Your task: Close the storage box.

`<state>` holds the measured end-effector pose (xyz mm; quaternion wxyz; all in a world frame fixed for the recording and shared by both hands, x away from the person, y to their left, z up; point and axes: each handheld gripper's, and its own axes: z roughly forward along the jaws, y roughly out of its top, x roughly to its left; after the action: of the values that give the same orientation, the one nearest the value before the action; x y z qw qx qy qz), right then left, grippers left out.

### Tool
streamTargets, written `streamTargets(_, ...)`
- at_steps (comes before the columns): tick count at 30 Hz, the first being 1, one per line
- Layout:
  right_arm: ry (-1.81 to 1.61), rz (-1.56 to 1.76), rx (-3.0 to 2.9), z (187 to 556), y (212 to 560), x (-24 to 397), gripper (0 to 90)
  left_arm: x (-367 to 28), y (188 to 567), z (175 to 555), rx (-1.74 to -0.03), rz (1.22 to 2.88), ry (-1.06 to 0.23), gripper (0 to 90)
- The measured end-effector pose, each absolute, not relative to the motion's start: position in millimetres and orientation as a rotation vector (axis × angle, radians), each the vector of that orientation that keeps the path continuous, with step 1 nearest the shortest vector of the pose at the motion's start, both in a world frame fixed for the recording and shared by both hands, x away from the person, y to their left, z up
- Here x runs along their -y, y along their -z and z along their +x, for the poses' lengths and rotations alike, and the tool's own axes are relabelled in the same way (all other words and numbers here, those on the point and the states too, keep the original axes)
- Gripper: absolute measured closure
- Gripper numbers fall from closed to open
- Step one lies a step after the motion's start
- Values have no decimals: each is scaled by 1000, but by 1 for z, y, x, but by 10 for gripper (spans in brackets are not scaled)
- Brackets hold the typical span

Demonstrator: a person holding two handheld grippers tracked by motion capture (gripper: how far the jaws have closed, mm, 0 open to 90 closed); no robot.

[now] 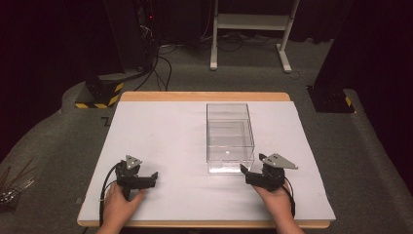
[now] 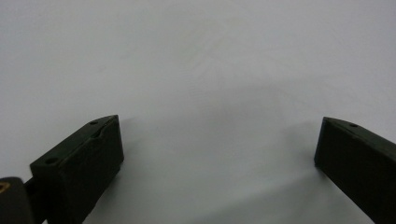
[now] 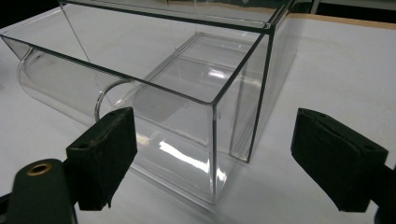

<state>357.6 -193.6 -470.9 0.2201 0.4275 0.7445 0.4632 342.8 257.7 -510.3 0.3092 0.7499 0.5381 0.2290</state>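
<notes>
A clear, open-topped box (image 1: 230, 130) stands right of the table's middle. My right gripper (image 1: 245, 171) rests on the white table top just off the box's near right corner, held by a hand. In the right gripper view its jaws stand wide open (image 3: 215, 140), with the box's corner edge (image 3: 215, 140) between them but farther off, untouched. A rounded clear shape (image 3: 60, 88) lies along the box's near wall; I cannot tell what it is. My left gripper (image 1: 153, 178) lies at the near left, jaws pointing right. It is open (image 2: 219, 144) over bare white surface.
The white table top (image 1: 160, 131) has a wooden rim along its far edge (image 1: 204, 96). Beyond it are grey floor, a white desk frame (image 1: 251, 29), cables and dark stands. A yellow-and-black striped base (image 1: 97, 100) sits off the far left corner.
</notes>
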Motion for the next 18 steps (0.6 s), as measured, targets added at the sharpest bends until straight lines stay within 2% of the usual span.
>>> streamTargets(18,-1259,1202,-2041,375,469,190,140,-258,510,343,-1422,1981,-605,15)
